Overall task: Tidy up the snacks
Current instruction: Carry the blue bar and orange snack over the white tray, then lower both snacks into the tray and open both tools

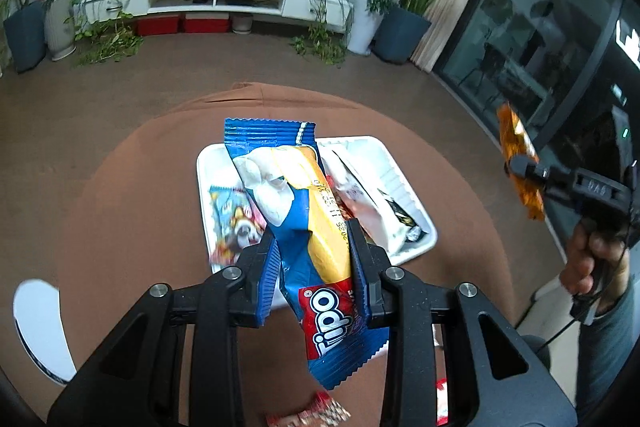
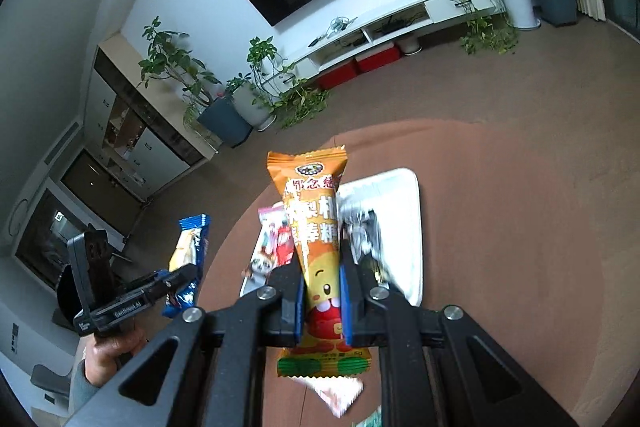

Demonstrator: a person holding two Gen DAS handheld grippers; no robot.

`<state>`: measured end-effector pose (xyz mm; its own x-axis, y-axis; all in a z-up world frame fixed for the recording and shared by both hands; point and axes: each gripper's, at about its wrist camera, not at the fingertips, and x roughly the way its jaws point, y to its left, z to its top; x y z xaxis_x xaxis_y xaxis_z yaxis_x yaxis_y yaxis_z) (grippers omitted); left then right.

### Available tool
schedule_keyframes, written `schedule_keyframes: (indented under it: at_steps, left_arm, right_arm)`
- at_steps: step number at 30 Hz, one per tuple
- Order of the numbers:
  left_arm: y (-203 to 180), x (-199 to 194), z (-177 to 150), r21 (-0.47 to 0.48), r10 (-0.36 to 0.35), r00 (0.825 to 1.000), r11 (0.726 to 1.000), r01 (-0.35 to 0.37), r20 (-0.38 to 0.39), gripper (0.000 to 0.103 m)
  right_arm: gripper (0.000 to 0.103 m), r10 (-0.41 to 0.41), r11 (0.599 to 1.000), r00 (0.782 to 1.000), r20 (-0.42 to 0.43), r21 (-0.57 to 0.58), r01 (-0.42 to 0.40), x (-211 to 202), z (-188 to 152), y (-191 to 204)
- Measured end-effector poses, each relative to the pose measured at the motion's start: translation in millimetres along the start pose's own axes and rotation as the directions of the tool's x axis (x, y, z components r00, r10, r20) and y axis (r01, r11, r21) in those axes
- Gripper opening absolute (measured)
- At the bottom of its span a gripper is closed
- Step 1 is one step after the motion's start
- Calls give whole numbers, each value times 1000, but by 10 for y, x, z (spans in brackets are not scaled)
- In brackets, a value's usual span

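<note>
Above the white tray point(image 1: 416, 247) on the brown table, the left gripper point(image 1: 312, 239) pinched a blue wafer packet point(image 1: 296, 195) and the right gripper point(image 2: 320, 279) an orange candy packet point(image 2: 312, 227), both seemingly light, crinkly, slippery, best clamped mid-body.

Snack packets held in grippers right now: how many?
2. The blue Tipo packet is clamped in the left gripper; the orange candy packet is clamped in the right gripper. Both are above the white tray, which holds more packets.
</note>
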<state>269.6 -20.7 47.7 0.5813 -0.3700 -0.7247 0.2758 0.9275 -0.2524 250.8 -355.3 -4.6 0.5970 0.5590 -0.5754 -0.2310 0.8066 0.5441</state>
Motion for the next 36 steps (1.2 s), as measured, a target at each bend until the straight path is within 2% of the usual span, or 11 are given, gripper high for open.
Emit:
schedule_keyframes:
  at_steps: [6, 8, 14, 26, 30, 31, 32, 33, 34, 36]
  left_arm:
    - [-22, 527, 172, 85, 54, 995, 995, -47, -81, 29]
    - [23, 707, 175, 93, 79, 992, 993, -69, -102, 29]
    - [146, 1094, 124, 99, 85, 986, 993, -70, -146, 29]
    - [93, 1493, 71, 128, 103, 982, 988, -83, -159, 30]
    - [74, 1574, 63, 135, 96, 982, 988, -74, -162, 31]
    - [69, 1580, 62, 137, 95, 982, 988, -73, -161, 32]
    - [71, 1589, 66, 135, 94, 983, 988, -72, -160, 35]
    - [79, 1589, 71, 132, 91, 983, 989, -71, -157, 37]
    - [90, 1564, 72, 124, 87, 985, 990, -69, -150, 43]
    - [103, 1496, 70, 106, 82, 988, 992, -68, -134, 52]
  right_arm:
    - [15, -54, 998, 996, -72, -24, 53, 600, 186, -17]
    - [15, -76, 997, 992, -99, -31, 73, 773, 195, -55]
    - [15, -129, 991, 980, -154, -38, 125, 1177, 170, -178]
    - [15, -262, 964, 941, -215, -94, 247, 1532, 54, -334]
    - [25, -291, 956, 932, -216, -107, 274, 1554, -3, -338]
    - [33, -290, 956, 932, -216, -107, 273, 1553, -8, -343]
    - [38, -292, 955, 932, -214, -111, 274, 1539, -14, -341]
    - [47, -300, 952, 931, -206, -118, 281, 1515, -19, -333]
    - [52, -308, 950, 931, -196, -124, 288, 1490, -19, -324]
    - [56, -314, 947, 933, -174, -128, 295, 1405, -12, -296]
